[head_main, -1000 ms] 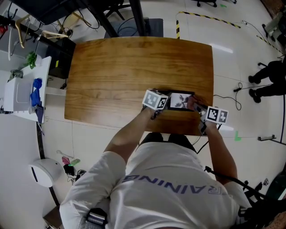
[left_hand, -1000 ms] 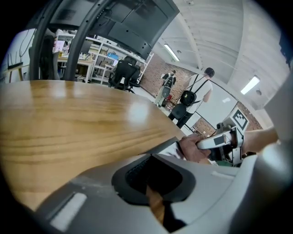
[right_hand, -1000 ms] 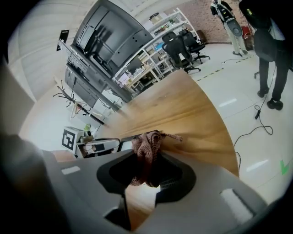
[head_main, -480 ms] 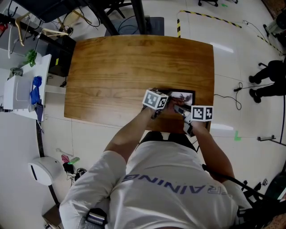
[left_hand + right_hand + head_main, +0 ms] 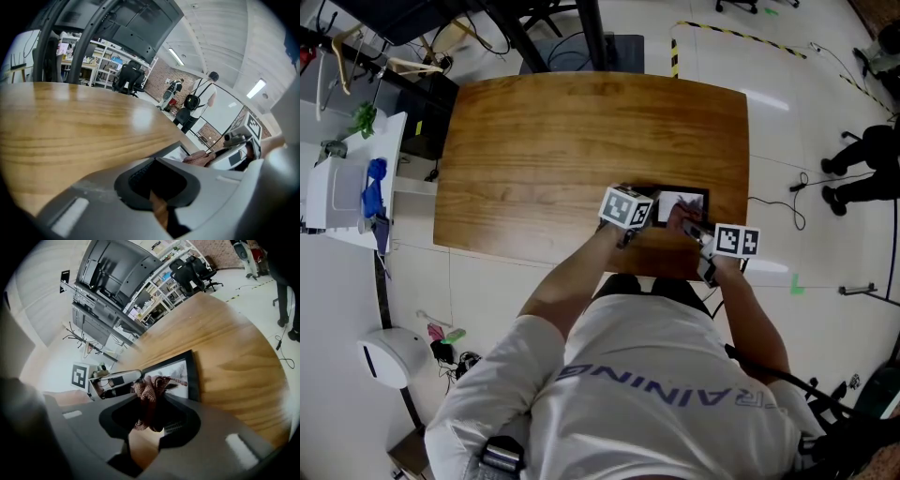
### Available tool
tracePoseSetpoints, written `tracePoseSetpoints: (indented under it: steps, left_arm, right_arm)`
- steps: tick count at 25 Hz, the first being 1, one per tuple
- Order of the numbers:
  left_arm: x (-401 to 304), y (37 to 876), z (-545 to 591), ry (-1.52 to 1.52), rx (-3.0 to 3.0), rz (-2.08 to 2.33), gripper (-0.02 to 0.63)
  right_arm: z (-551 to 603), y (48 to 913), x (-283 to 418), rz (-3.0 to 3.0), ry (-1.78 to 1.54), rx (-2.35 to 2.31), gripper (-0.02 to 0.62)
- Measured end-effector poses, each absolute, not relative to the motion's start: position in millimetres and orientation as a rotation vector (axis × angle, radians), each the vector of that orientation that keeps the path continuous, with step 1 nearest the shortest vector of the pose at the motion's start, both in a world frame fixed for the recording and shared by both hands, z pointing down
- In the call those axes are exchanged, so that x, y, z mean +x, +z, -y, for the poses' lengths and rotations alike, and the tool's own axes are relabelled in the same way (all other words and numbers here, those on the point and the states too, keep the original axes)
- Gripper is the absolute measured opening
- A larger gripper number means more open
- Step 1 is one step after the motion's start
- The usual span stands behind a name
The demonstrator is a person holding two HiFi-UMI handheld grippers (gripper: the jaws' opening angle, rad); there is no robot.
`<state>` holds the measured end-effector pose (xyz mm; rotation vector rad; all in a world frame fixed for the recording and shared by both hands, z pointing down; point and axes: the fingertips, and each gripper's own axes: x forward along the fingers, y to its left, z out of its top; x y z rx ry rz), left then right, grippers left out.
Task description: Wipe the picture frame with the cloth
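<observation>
A black picture frame (image 5: 697, 196) lies flat on the wooden table (image 5: 562, 141), close to its front edge. My left gripper (image 5: 645, 221) is at the frame's left end and looks shut on its edge (image 5: 174, 151); a dark sliver shows between the jaws. My right gripper (image 5: 697, 228) is shut on a bunched reddish-brown cloth (image 5: 147, 391), which rests on the glass of the frame (image 5: 191, 376). In the left gripper view the cloth (image 5: 204, 157) sits on the frame, with the right gripper (image 5: 238, 151) behind it. The left gripper (image 5: 117, 379) shows beyond the cloth in the right gripper view.
The frame lies at the table's front right, near the right edge. A white cabinet (image 5: 345, 192) with blue items stands on the floor to the left. A person's legs (image 5: 862, 164) and cables are on the floor at the right.
My right gripper carried the cloth leftwards across the frame, then came back a little to the right. The left gripper and the frame have stayed in place.
</observation>
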<state>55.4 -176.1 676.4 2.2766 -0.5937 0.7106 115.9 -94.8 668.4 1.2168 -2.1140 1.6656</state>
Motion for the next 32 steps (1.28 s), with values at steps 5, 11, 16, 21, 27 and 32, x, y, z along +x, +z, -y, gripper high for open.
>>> tracePoseSetpoints:
  steps: [5, 11, 16, 21, 27, 32]
  left_arm:
    - [59, 678, 178, 0.712, 2.286, 0.584, 0.006]
    - [33, 687, 183, 0.74, 2.278, 0.645, 0.006]
    - [52, 685, 175, 0.745, 2.295, 0.612, 0.006]
    - [41, 653, 186, 0.638, 2.33, 0.744, 0.006]
    - [23, 531, 206, 0.316, 2.466, 0.919, 0.006]
    - [-6, 434, 210, 0.107, 2.584, 1.082, 0.006]
  right_arm:
    - [86, 669, 158, 2.081, 1.662, 1.339, 0.12]
    - [88, 682, 175, 2.073, 1.712, 1.442, 0.12]
    - [79, 662, 194, 2.12, 1.798, 1.557, 0.12]
    - [108, 612, 202, 2.335, 1.689, 1.636, 0.12]
    - [144, 511, 225, 2.579, 1.141, 1.729, 0.118]
    - [158, 437, 225, 2.683, 0.677, 1.714, 0.115]
